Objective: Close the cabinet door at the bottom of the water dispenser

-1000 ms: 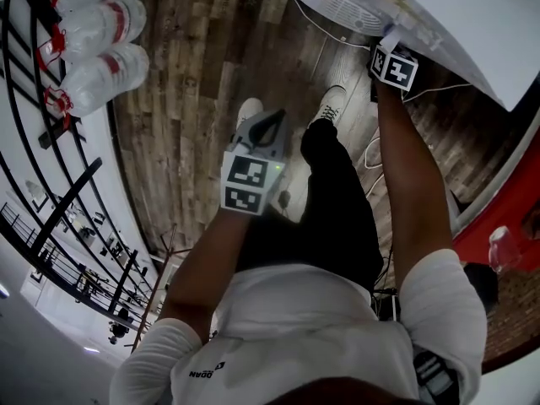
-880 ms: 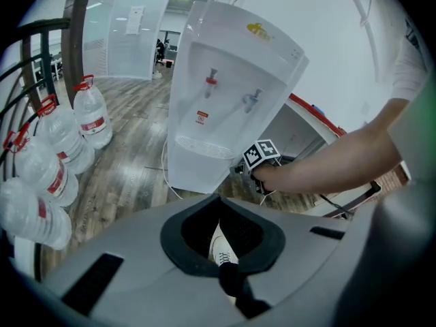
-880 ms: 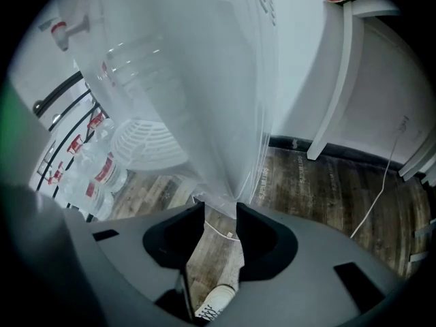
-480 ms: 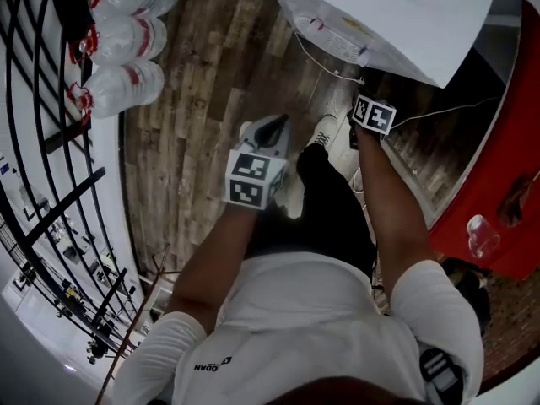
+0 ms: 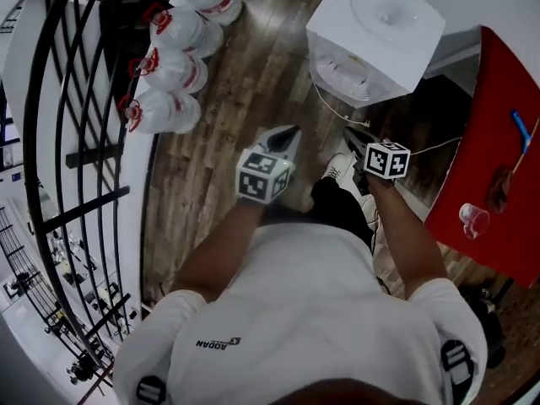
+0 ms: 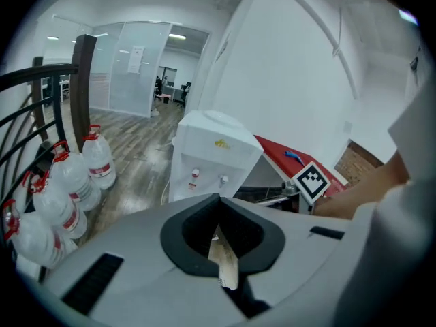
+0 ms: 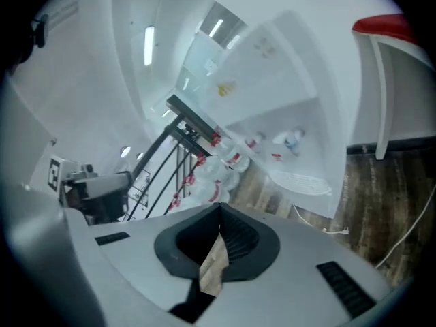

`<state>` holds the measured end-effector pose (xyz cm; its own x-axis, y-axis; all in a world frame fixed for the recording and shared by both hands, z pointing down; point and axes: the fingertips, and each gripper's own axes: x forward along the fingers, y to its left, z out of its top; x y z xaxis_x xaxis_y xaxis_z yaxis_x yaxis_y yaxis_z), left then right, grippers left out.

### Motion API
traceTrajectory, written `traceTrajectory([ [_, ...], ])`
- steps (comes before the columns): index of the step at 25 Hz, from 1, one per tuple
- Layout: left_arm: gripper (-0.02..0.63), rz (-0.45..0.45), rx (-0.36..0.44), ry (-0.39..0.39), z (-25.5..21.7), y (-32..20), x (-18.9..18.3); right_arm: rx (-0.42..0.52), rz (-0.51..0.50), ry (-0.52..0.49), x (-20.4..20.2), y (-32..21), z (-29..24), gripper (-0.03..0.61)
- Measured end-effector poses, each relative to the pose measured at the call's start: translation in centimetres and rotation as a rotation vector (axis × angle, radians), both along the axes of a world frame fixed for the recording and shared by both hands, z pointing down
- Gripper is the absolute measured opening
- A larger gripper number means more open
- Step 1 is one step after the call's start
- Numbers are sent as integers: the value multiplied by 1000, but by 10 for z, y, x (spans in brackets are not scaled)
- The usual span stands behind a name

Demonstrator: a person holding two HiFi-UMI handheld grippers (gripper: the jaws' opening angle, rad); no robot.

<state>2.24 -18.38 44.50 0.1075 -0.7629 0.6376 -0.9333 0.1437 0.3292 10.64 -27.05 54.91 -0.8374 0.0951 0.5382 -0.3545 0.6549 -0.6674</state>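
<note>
Door status: not confirmed. You see the dispenser [image 5: 375, 36] from above in the head view, at 1 o'clock of both grippers and well apart from them, so its lower front is out of sight. The left gripper view shows the taps, but that gripper's own body covers the cabinet below them. The right gripper view is blurred, and no leaf standing out from the white front can be made out there.

Left gripper [image 5: 289, 132]: jaws together, nothing held. Right gripper [image 5: 349, 135]: jaws have just been closing and now meet, with nothing between them. Both hang in the air above the floor [image 5: 219, 142], and neither touches the dispenser.

Surroundings: bottles [image 5: 173, 67] stand at 11 o'clock and a red table [image 5: 498, 83] lies at 3 o'clock.

Assessment: the push appears finished and you are standing off. The next move calls for a check, so point one gripper low at the cabinet front. If the door sits proud, go down and press its free edge with closed jaws until flush.
</note>
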Motion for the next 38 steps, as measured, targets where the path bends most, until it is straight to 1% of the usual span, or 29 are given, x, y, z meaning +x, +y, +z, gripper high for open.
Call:
traceTrajectory([
  [2,-3,47,24,6,-20,12,2,22,-18,-63,-1,24,-47,23],
  [5,-3,114,69,24,-49,34,4,56,12,-108,0,61,-102,23],
  [8,-3,186,121,39,-75,60,4,73,73,-147,-1,101,-145,23],
  [10,-3,222,148,29,-89,79,-1,86,112,-190,-5,127,-171,23],
  [12,-3,248,175,25,-104,98,-6,120,158,-227,-5,149,-194,23],
  [15,-3,293,228,40,-125,125,-9,193,242,-243,4,175,-219,23],
  [18,-3,335,262,45,-140,151,-11,262,299,-226,14,199,-236,23],
  [21,-3,355,279,56,-146,169,-8,314,334,-206,24,223,-251,23],
  [27,-3,373,303,64,-156,178,6,426,376,-215,39,249,-286,23],
  [31,-3,391,332,44,-168,186,20,427,377,-202,49,256,-284,22],
  [35,-3,354,334,42,-172,191,31,419,361,-171,65,259,-277,21],
  [38,-3,335,323,47,-168,197,45,440,332,-164,77,265,-277,21],
])
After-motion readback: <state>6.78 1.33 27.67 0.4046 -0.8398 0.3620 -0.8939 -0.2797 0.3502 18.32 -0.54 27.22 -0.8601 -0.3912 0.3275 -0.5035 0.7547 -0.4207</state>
